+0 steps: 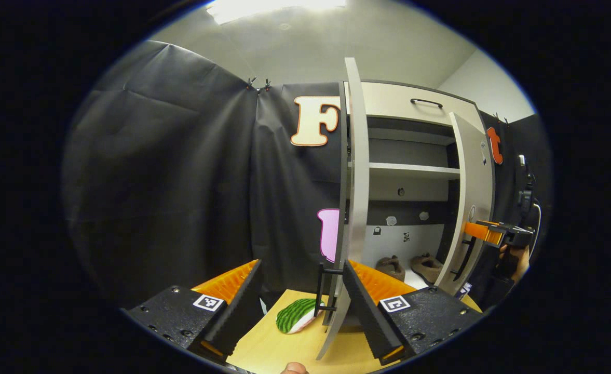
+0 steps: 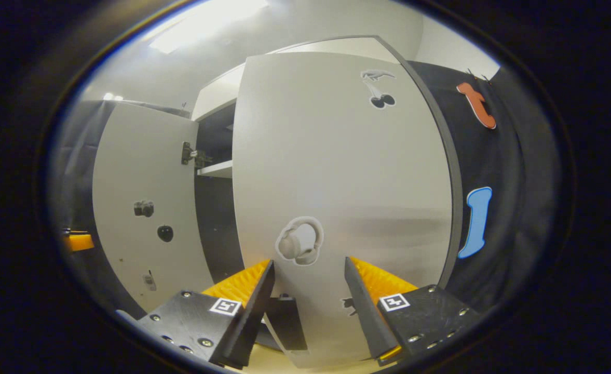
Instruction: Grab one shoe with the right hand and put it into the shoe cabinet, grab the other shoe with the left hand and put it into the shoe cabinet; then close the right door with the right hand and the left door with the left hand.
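Both shoes (image 1: 409, 267) sit side by side on the cabinet's (image 1: 409, 104) bottom shelf, far in; only their heels and upper edges show, the rest cut off by the doors and the left gripper's finger.

In the left gripper view, the left gripper (image 1: 301, 306) is released, jaws wide apart, with the left door (image 1: 356, 197) seen nearly edge-on between them, close to the right finger. Whether that finger touches the door is hard to tell. The door's black handle (image 1: 322, 288) stands just left of the edge, and a watermelon-slice toy (image 1: 296, 315) lies on the table (image 1: 279, 348) beneath it, partly hidden by the handle.

The right door (image 2: 336, 182) is half open. In the right gripper view, the right gripper (image 2: 308, 304) is spread, holding nothing, right up against the door's outer face; contact cannot be made out. From the left gripper view it appears far right beside that door's edge, held by a hand (image 1: 518, 259) that is mostly cut off.
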A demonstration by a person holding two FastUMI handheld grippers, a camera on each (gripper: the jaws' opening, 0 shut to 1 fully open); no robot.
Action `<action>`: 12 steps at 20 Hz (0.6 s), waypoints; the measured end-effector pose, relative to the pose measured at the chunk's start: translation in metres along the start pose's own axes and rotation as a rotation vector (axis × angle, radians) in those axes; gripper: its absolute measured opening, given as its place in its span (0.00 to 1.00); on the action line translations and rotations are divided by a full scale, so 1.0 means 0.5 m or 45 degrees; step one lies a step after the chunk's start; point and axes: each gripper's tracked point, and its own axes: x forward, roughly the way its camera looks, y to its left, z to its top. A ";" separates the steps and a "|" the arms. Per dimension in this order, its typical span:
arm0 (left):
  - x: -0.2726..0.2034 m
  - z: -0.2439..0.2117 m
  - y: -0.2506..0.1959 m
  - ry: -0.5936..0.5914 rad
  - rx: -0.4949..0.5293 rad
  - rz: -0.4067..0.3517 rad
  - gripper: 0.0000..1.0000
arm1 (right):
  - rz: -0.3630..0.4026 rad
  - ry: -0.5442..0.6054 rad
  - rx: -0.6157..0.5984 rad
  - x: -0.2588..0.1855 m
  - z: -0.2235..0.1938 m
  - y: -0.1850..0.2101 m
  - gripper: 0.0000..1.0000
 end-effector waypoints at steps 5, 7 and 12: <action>0.058 -0.008 0.007 0.009 -0.005 -0.065 0.94 | -0.062 -0.024 -0.017 0.026 -0.002 0.004 0.81; 0.070 -0.012 0.006 0.017 -0.008 -0.101 0.94 | -0.098 -0.034 -0.047 0.042 -0.002 0.003 0.81; 0.089 -0.013 0.003 0.027 -0.028 -0.180 0.94 | -0.174 -0.052 -0.084 0.064 -0.005 0.001 0.75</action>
